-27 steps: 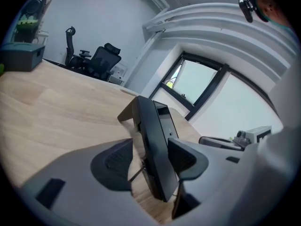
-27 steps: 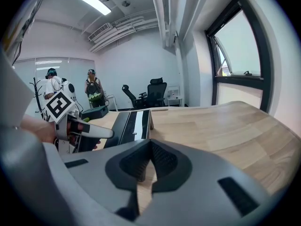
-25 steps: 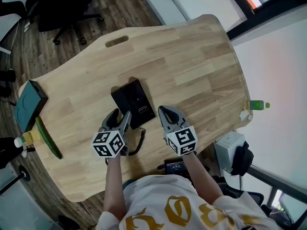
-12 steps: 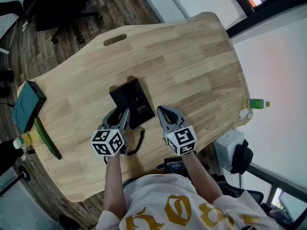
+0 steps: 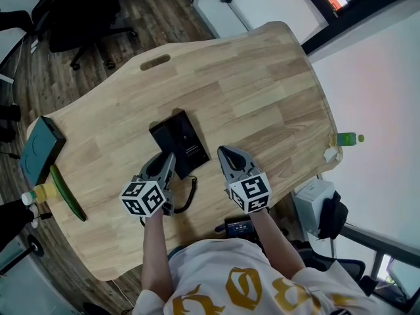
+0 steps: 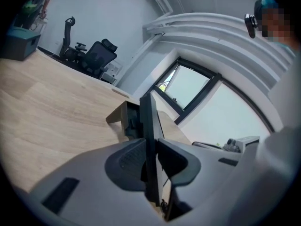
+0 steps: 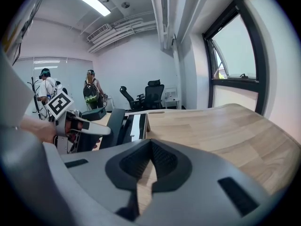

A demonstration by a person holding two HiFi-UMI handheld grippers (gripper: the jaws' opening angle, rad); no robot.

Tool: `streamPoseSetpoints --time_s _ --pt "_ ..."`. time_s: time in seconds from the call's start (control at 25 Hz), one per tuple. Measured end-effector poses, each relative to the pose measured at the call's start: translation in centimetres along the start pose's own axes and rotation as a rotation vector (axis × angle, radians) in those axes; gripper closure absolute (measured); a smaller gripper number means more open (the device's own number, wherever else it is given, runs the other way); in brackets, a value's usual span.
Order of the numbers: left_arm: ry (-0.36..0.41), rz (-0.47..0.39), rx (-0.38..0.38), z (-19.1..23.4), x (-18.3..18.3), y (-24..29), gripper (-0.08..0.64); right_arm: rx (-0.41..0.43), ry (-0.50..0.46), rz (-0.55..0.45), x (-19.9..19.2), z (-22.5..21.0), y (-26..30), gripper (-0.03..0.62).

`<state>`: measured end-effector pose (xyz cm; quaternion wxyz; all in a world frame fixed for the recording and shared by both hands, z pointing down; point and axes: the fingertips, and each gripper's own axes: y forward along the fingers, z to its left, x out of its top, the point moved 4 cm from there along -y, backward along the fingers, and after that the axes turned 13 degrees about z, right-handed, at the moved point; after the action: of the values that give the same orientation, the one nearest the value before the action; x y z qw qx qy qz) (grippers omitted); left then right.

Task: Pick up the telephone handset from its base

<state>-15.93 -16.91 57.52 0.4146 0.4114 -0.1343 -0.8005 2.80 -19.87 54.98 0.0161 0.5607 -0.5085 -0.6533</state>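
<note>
A black telephone point(image 5: 187, 136) lies on the wooden table point(image 5: 262, 90), its coiled cord point(image 5: 191, 193) trailing toward me. My left gripper point(image 5: 165, 162) is at the phone's near left side, where the handset point(image 6: 149, 135) stands edge-on between its jaws. The jaws are closing and both pads touch the handset's faces; the base point(image 6: 121, 120) shows just beyond. Just right of the phone, my right gripper point(image 5: 228, 155) rests shut and empty; its view shows the telephone point(image 7: 126, 125) and the left gripper point(image 7: 77, 126) to its left.
A teal box point(image 5: 39, 146) and a long green object point(image 5: 65, 190) sit at the table's left end. A green bottle point(image 5: 348, 138) stands off the right edge. Office chairs point(image 5: 79, 12) are on the floor beyond. Two people point(image 7: 91, 91) stand far back.
The left gripper's jaws have narrowed from wide apart onto the handset. Both hands stay in nearly the same place; the right gripper is unchanged.
</note>
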Motion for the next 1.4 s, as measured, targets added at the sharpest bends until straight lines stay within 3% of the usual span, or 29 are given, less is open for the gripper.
streamPoseSetpoints --time_s 0.44,0.68,0.92,1.4 --pt "-0.015 -0.028 -0.04 -0.9 0.3 -0.9 0.488 0.032 0.0 -0.048 0.8 2.0 -1.4 0.588" --pt "-0.07 -0.078 -0.13 -2.1 0.6 -1.9 0.488 0.027 -0.006 -0.083 1.5 2.4 -2.9 0.588" --pt "-0.077 -0.098 -0.235 -4.8 0.7 -3.7 0.488 0.011 -0.003 -0.133 2.4 3.0 -4.6 0.588" --pt "-0.051 -0.12 -0.322 -7.2 -0.4 -8.1 0.488 0.008 -0.011 -0.206 2.5 5.0 -7.2 0.588"
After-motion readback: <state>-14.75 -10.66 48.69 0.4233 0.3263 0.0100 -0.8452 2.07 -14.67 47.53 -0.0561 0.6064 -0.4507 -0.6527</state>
